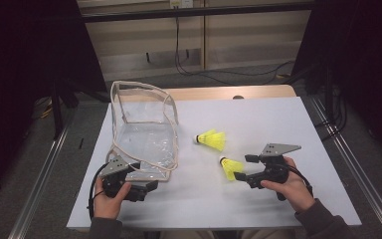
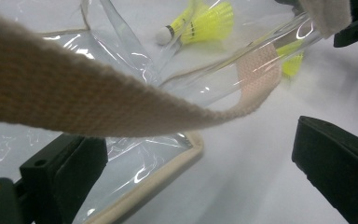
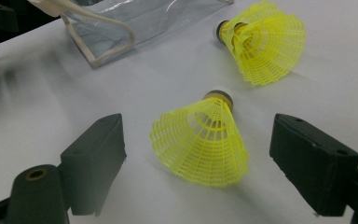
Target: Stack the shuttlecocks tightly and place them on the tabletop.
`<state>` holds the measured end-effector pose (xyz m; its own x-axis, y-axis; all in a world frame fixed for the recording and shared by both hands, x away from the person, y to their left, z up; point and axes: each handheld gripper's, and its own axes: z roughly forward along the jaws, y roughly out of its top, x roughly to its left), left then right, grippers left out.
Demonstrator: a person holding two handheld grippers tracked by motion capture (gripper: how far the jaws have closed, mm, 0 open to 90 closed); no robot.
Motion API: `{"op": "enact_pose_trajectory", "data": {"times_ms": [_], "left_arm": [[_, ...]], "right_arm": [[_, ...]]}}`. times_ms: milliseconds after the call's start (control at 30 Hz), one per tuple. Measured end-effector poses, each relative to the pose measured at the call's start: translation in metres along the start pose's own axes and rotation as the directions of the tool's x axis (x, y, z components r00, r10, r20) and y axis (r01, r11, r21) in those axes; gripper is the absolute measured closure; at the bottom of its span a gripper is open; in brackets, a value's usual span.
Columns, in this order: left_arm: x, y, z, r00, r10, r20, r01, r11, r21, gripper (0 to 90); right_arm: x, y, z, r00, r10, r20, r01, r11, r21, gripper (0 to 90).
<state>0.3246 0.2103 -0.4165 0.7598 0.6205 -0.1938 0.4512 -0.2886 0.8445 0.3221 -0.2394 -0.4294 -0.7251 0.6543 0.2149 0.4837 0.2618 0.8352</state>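
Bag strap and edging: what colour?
Cream-beige woven strap on the clear bag; shows best in the left gripper view.

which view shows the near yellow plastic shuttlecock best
The right gripper view: the near yellow plastic shuttlecock lies large and sharp between open jaws. The high view shows it small; the left gripper view gives a blurred patch behind the bag.

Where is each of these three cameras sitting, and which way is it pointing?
High view: above the table's near side, looking down on the clear bag, two shuttlecocks, both hands.
Left gripper view: on the left gripper, facing the bag's strap between open jaws.
Right gripper view: on the right gripper, open jaws either side of the near shuttlecock.
Shared: both gripper views show the far shuttlecock and bag.
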Motion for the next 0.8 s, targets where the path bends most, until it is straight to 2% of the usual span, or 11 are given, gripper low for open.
{"op": "enact_pose_trajectory", "data": {"times_ms": [367,800], "left_arm": [[0.0001,0.0000,0.0002,1.0000,0.000,0.000,0.000,1.0000,0.000,3.2],[-0.0001,-0.0001,0.0008,1.0000,-0.002,0.001,0.002,1.0000,0.000,3.2]], "right_arm": [[0.0025,-0.0031,-0.0002,0.9999,-0.002,-0.011,0.002,1.000,0.009,19.5],[0.0054,-0.0039,-0.0009,0.9994,-0.022,-0.028,0.022,1.000,0.009,28.0]]}}
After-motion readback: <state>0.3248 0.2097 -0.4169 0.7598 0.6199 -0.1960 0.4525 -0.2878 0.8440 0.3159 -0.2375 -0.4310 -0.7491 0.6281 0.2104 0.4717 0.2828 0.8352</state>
